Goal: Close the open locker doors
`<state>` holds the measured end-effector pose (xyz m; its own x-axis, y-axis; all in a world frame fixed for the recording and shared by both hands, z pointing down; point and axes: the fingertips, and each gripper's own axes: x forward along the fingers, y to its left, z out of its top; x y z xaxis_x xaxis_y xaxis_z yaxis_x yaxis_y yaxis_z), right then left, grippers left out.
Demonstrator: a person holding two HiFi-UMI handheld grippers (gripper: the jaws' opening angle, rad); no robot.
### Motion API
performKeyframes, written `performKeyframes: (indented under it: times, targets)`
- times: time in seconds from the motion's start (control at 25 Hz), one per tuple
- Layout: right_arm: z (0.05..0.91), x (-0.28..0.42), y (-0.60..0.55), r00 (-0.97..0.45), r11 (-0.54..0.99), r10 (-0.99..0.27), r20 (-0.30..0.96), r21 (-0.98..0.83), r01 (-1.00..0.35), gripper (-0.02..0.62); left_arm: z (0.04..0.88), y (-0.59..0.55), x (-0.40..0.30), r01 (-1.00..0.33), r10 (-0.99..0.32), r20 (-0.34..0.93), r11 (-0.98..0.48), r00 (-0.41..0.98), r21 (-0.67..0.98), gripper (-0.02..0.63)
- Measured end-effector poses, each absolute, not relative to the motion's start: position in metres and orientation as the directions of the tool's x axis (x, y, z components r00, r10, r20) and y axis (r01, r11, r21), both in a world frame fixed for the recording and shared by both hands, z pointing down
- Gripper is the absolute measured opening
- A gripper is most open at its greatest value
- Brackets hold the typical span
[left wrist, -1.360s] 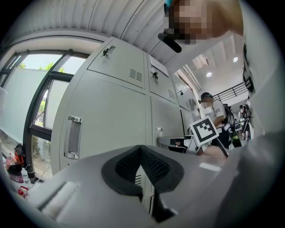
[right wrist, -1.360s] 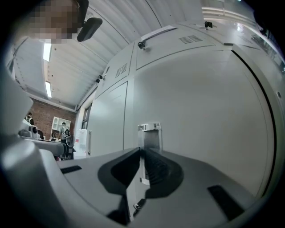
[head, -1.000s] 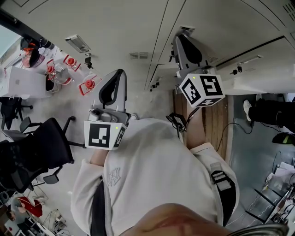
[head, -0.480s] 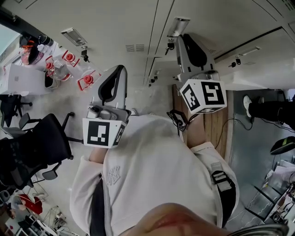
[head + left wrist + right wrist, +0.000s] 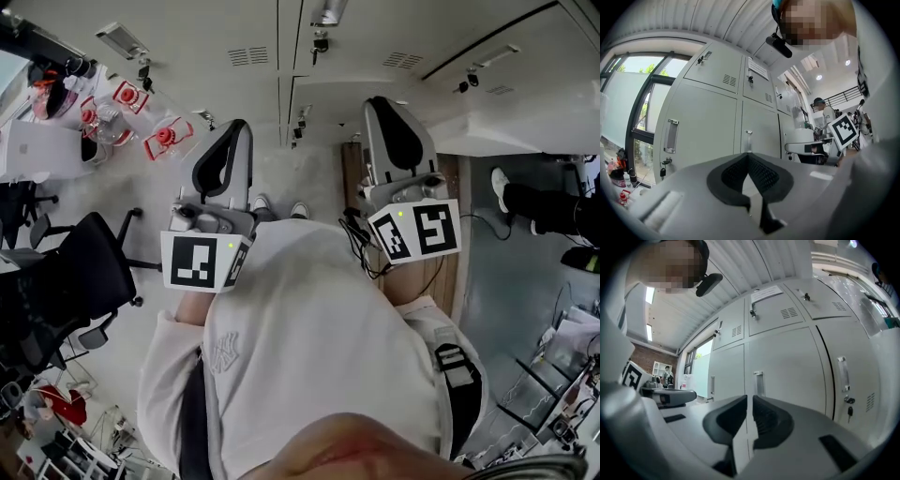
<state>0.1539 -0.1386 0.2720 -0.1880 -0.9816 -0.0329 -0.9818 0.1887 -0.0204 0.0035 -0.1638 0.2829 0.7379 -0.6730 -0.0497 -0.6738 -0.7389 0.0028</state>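
Note:
Grey locker doors [image 5: 216, 37] run along the top of the head view, and all those I can see stand flush and closed. In the left gripper view the locker doors [image 5: 708, 126] show recessed handles [image 5: 671, 136] and a hanging key [image 5: 662, 171]. The same kind of closed locker doors [image 5: 787, 357], with a handle [image 5: 758, 383], fill the right gripper view. My left gripper [image 5: 230, 150] is held in front of my chest with its jaws shut and empty [image 5: 749, 158]. My right gripper [image 5: 389, 122] is beside it, jaws together and empty [image 5: 750, 400]. Both point at the lockers from some distance.
A black office chair [image 5: 84, 281] stands at my left, beyond it a white table [image 5: 37, 155] with red-and-white items [image 5: 164, 136]. A wooden floor strip [image 5: 450, 253] and a cable [image 5: 361, 246] lie at my right. Another person's shoe [image 5: 499, 186] shows far right.
Both grippers have drawn back toward my chest, the right one dropping lower in view. My head has tilted, so more of the lockers shows at the top.

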Motion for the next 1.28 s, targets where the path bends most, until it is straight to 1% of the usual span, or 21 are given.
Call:
performKeyframes:
  times: [0.16,0.36,0.52,0.72,1.28]
  targets:
    - [0.308,0.145,-0.115,-0.217,0.214,-0.975,0.041,-0.062,-0.975,0.035,0.293,-0.144,0.007,-0.686,-0.685,-0.038,-0.728,0.727,0.006,0.002]
    - [0.329,0.133,-0.091,-0.254,0.246,-0.964,0.076,-0.099,-0.964,0.035,0.317,-0.124,0.016,-0.695,-0.695,0.004,-0.719,0.719,-0.007,0.002]
    - [0.330,0.126,-0.083,-0.290,0.282,-0.954,0.077,-0.103,-0.954,0.035,0.329,-0.112,0.026,-0.695,-0.695,0.036,-0.719,0.718,-0.024,0.002]
    - [0.330,0.120,-0.083,-0.322,0.315,-0.944,0.074,-0.087,-0.945,0.035,0.327,-0.107,0.029,-0.699,-0.700,0.029,-0.714,0.714,-0.030,0.002]
    - [0.329,0.126,-0.089,-0.338,0.332,-0.939,0.065,-0.097,-0.938,0.035,0.321,-0.117,0.040,-0.701,-0.702,0.023,-0.712,0.712,-0.049,0.002]
